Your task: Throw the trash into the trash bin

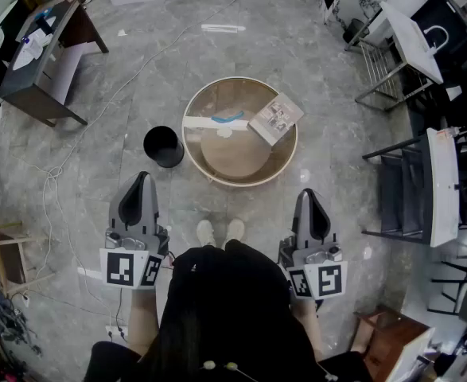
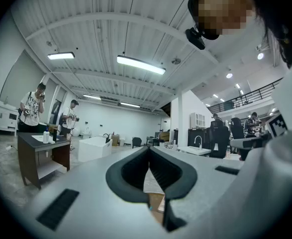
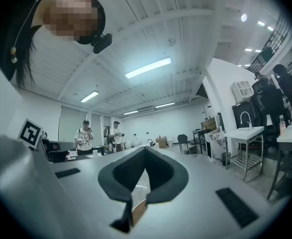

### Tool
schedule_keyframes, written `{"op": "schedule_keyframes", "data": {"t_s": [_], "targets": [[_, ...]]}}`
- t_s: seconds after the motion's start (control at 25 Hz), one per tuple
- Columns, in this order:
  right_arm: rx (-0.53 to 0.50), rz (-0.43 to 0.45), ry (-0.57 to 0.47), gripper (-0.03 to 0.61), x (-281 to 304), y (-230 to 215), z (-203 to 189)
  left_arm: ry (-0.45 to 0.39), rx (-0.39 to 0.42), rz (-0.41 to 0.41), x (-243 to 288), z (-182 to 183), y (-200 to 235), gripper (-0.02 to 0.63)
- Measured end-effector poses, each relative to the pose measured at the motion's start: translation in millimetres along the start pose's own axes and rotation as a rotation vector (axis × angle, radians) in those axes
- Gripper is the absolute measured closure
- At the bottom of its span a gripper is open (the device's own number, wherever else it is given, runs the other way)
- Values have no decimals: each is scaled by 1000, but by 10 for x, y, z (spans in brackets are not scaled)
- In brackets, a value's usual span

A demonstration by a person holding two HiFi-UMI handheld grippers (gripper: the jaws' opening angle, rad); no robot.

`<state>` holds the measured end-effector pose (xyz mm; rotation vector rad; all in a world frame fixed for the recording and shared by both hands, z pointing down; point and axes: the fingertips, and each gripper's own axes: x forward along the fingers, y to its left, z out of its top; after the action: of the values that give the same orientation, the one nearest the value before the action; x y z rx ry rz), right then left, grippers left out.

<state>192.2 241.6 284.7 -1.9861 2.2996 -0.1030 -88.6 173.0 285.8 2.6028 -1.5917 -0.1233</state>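
A round wooden table (image 1: 209, 168) stands on the grey floor in front of me. On it lie a booklet (image 1: 276, 118), a white strip (image 1: 205, 122), a blue scrap (image 1: 230, 118) and a small white scrap (image 1: 225, 132). The black trash bin (image 1: 163, 146) stands on the floor just left of the table. My left gripper (image 1: 142, 178) is held level near my body, short of the bin, its jaws together and empty. My right gripper (image 1: 308, 194) is also level, short of the table's right side, shut on nothing. Both gripper views look out across the room over shut jaws.
A dark desk (image 1: 42, 66) stands at the far left, with cables (image 1: 58, 173) trailing over the floor beside it. White-topped metal tables (image 1: 442, 183) line the right side. A wooden stool (image 1: 388, 341) sits at lower right. Two people (image 3: 86, 138) stand far off.
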Motion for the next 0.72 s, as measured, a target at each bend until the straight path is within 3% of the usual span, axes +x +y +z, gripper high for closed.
{"op": "schedule_keyframes", "data": {"t_s": [0.48,0.72], "targets": [[-5,3,12,578,0,8,-15,14,17,-12,1,-2,-18,607],[-32,82,72,577,69,133,-207,2,1,-95,-101,8,-81,607]]}}
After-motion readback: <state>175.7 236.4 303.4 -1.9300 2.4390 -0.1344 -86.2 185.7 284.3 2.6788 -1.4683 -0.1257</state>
